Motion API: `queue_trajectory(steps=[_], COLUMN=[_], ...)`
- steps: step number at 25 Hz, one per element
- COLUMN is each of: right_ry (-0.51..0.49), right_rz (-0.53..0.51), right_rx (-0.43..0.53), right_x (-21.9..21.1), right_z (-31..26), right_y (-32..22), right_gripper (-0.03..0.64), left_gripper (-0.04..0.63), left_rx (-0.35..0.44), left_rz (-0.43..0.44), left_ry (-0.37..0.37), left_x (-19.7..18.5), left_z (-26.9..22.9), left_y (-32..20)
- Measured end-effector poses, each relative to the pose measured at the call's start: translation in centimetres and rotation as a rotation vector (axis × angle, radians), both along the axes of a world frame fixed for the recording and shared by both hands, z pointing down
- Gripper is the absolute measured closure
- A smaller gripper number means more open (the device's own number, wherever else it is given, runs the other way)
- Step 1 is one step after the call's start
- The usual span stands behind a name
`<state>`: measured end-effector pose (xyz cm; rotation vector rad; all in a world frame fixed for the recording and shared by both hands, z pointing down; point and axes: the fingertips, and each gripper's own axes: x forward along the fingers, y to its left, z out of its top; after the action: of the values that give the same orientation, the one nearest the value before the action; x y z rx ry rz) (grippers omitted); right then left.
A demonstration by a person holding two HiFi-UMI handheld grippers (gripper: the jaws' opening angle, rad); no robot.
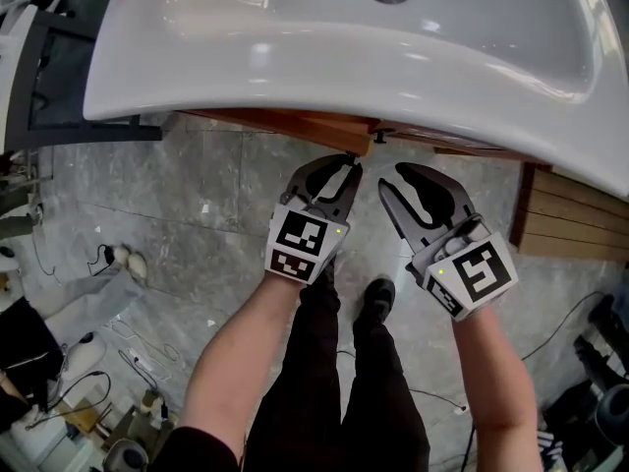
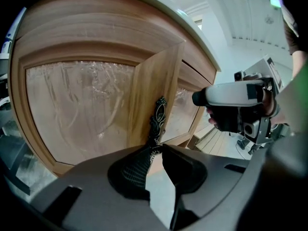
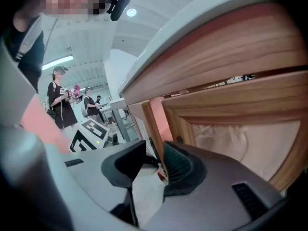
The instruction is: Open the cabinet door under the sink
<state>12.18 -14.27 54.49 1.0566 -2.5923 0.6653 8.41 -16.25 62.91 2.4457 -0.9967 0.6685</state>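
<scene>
Grasping the ornate handle of the ajar cabinet door under the sink's front edge with the left gripper, jaws clenched; straddling that door's free edge with the right gripper, jaws released and apart.

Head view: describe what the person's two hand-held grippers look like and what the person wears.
Both the left hand-held gripper and right hand-held gripper have grey bodies, curved black jaws and a white cube with black square markers. The person wears black trousers and dark shoes; forearms bare.
</scene>
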Motion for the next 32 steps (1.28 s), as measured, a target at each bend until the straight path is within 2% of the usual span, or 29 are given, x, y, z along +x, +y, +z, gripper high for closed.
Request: queue_trajectory(steps=[8, 23, 32], right_ry=[0.016, 0.003, -0.016], right_rz=[-0.077, -0.168, -0.243], right_rx=[0.084, 0.079, 0.062], right_x=[-2.8, -5.7, -8.2], right_z=[-1.5, -2.0, -1.9], right_y=[-3.4, -0.9, 4.3], right_gripper=[0.471, 0.500, 0.500], left_gripper=[0.508, 0.505, 0.503], left_rx=[0.003, -0.007, 0.008], left_rz=[0.017, 0.038, -0.073], left_ry=[0.016, 0.008, -0.029], left_x=[0.1, -1.6, -4.6], left_z=[0.0, -0.3, 0.2], left_y=[-0.1, 2.4, 6.6])
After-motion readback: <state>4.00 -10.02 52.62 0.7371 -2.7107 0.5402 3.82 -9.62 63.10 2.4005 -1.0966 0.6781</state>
